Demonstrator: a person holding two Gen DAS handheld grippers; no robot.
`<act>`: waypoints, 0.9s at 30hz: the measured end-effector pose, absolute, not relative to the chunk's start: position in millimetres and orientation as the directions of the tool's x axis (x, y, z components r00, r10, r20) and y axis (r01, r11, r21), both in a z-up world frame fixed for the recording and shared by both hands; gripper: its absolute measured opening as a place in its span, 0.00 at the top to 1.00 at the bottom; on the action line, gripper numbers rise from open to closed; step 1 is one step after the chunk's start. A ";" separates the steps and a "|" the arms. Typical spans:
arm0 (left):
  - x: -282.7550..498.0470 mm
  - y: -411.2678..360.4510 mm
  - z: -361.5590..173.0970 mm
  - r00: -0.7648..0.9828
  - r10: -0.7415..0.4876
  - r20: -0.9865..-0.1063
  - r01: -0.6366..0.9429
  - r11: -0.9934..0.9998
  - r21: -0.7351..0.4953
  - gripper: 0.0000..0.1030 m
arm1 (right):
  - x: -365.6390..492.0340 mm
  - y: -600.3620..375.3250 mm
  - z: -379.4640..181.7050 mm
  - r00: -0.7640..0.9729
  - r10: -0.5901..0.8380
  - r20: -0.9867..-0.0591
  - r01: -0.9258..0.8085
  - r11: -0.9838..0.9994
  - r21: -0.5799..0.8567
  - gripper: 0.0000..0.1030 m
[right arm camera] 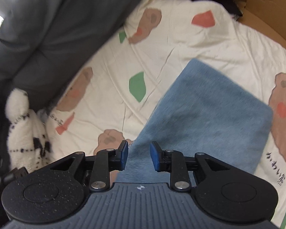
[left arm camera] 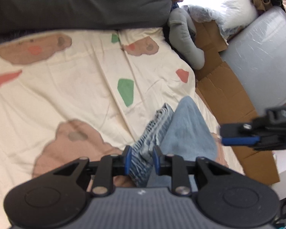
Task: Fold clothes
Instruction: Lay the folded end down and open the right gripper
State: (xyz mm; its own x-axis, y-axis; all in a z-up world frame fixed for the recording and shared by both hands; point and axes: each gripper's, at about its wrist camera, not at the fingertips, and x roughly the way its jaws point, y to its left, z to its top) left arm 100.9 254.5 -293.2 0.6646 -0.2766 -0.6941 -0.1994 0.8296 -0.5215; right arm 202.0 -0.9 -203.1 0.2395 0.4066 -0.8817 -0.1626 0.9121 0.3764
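My left hand-held gripper [left arm camera: 141, 159] and right hand-held gripper [right arm camera: 137, 155] both pinch the blue garment [right arm camera: 204, 114], lifted ahead over the bed [right arm camera: 181, 43]; the fold looks mid-way.

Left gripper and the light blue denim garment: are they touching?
Touching. The left wrist view shows the left gripper with its jaws pinching the bunched, gathered edge of the light blue denim garment, fabric filling the space between the blue pads.
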 end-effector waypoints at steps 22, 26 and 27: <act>134.7 184.6 -301.1 0.529 -0.317 -0.787 -0.007 0.926 -0.378 0.42 | 160.5 -131.6 -244.3 0.394 0.443 -0.805 -0.017 0.879 0.476 0.59; 135.9 189.1 -306.8 0.503 -0.315 -0.805 -0.006 0.930 -0.367 0.42 | 149.3 -138.7 -262.1 0.388 0.458 -0.800 -0.009 0.870 0.494 0.59; 136.1 190.5 -307.9 0.496 -0.318 -0.808 -0.007 0.929 -0.370 0.43 | 147.7 -139.7 -265.6 0.389 0.462 -0.797 -0.009 0.867 0.499 0.59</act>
State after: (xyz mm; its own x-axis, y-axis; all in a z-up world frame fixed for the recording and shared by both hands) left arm 136.1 190.5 -307.9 0.4964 -0.3180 -0.8077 -0.0066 0.9291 -0.3698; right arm 147.7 -139.7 -265.6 0.3886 0.4623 -0.7970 -0.0086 0.8668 0.4986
